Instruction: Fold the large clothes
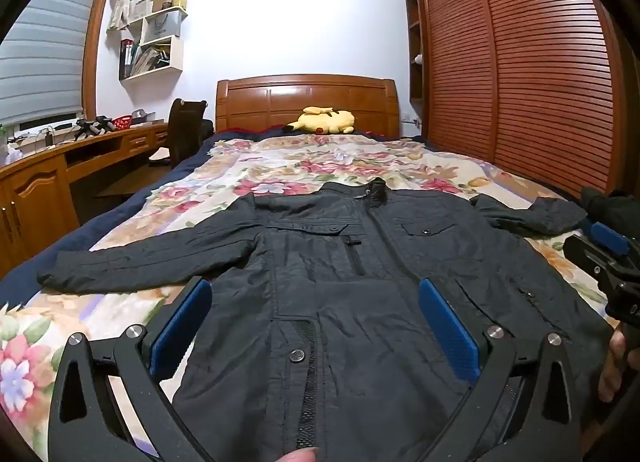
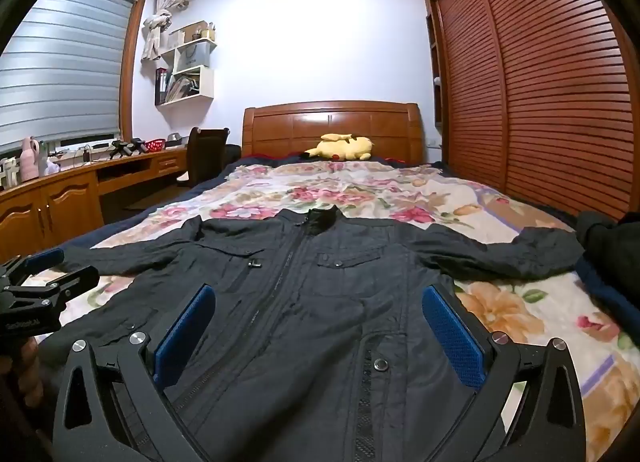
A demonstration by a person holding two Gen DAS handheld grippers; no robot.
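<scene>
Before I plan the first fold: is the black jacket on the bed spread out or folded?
Spread out: the black jacket lies flat, front zipped, both sleeves stretched sideways.

We are in a home bedroom. A bed with a floral blanket (image 2: 400, 198) fills the middle, its wooden headboard (image 2: 332, 130) at twelve o'clock against a pale wall, with a yellow plush toy (image 2: 344, 148) lying at its foot. At three o'clock we see a louvred wooden wardrobe (image 2: 540, 94). At nine o'clock a built-in wooden desk (image 2: 72, 190) runs under a window with lowered blinds (image 2: 60, 74), a dark chair (image 2: 206, 154) pushed up to it, and at eleven o'clock white wall shelves (image 2: 188, 74) hold books and bags.
</scene>
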